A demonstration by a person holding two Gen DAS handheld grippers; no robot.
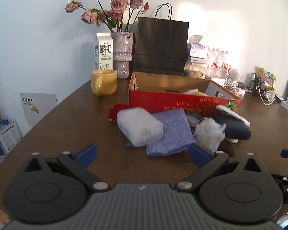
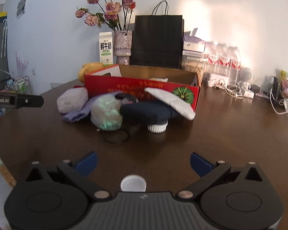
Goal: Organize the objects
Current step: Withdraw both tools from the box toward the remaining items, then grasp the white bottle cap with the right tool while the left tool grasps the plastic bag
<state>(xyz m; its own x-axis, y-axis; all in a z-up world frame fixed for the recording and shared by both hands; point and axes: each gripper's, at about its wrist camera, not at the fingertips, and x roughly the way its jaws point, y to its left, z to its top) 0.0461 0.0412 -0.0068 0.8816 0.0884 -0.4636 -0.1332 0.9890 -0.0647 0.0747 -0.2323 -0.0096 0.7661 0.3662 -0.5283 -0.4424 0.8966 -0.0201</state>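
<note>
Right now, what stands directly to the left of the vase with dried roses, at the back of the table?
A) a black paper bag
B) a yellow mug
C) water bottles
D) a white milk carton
D: the white milk carton stands upright against the left side of the vase.

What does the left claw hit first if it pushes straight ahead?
Most likely the translucent plastic container, lying on the purple cloth dead ahead of the open left claw. The cloth's near edge sits about as close, so depth is uncertain. The red box is behind both.
</note>
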